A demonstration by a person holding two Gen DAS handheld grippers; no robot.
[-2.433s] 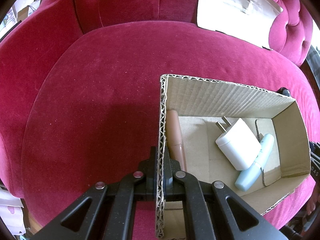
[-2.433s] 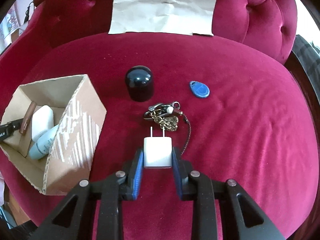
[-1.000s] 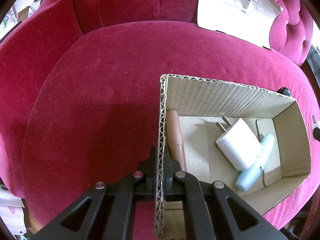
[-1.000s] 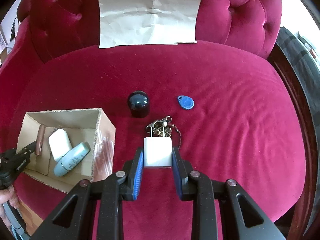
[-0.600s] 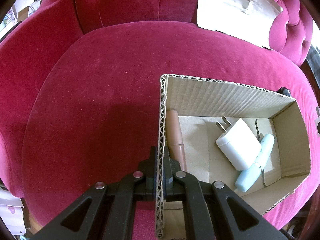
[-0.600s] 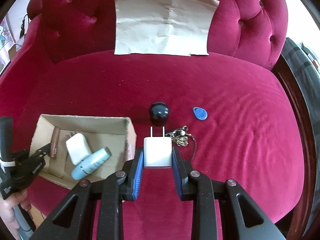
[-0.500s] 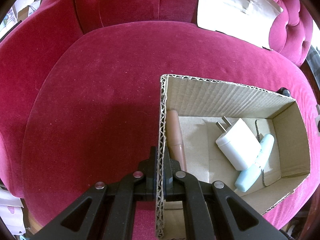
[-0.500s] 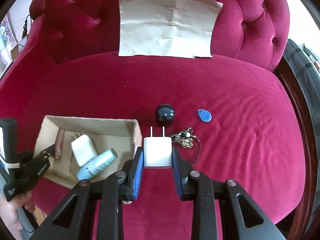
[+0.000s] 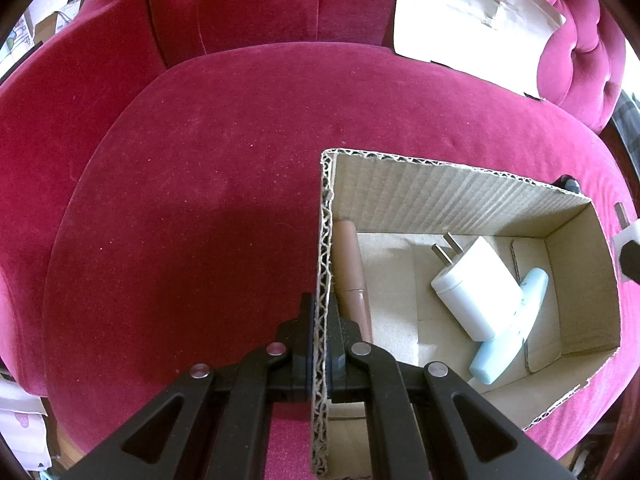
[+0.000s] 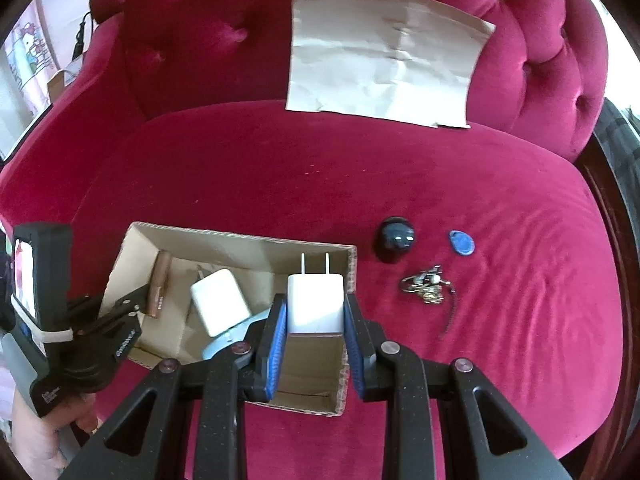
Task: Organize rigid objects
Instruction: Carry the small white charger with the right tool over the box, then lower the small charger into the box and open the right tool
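My left gripper (image 9: 319,344) is shut on the left wall of an open cardboard box (image 9: 440,196) on the red velvet seat. In the box lie a white charger (image 9: 476,292), a light blue tube (image 9: 508,340) and a brown tube (image 9: 352,276). My right gripper (image 10: 315,312) is shut on a second white charger (image 10: 316,300), prongs pointing away, held above the right end of the box (image 10: 240,240). The left gripper (image 10: 120,312) also shows in the right wrist view.
On the seat right of the box lie a dark round cap (image 10: 394,242), a blue key fob (image 10: 462,243) and a bunch of keys on a chain (image 10: 428,286). A sheet of brown paper (image 10: 384,64) leans on the tufted backrest.
My right gripper has carried the white charger left, from above the keys to above the box's right end. The left gripper and the box have stayed put.
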